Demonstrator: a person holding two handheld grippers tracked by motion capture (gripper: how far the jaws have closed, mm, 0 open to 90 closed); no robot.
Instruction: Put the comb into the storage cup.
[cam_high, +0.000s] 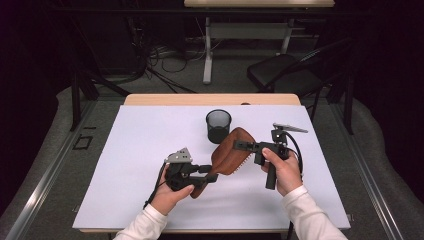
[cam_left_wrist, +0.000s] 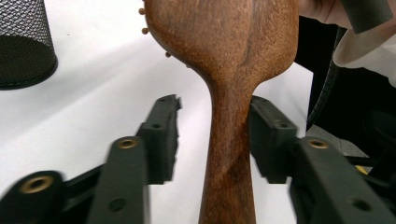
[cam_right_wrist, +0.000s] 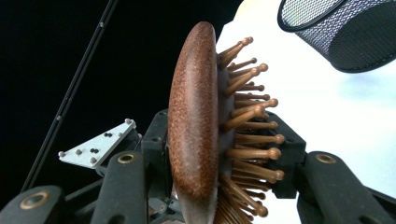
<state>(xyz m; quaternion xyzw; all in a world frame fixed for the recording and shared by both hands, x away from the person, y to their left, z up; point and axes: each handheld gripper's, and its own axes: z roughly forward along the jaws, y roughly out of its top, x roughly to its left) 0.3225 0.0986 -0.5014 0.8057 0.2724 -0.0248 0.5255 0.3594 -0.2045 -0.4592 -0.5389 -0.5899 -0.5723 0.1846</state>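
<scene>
Brown wooden paddle hairbrush w/ ball-tipped wooden pins is held tilted above the white table sheet, near centre, just in front of the black wire-mesh cup. Right gripper is clamped on the oval head, 1 pad on the smooth grained back, 1 among the pins. Left gripper: jaws part-open round the narrow handle, 1 pad off it. Grey carpet floor, cables and a black chair beyond.

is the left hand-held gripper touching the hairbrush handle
Apart on one side: the left gripper view shows white table between the left pad and the hairbrush handle; the other pad sits against it.
</scene>
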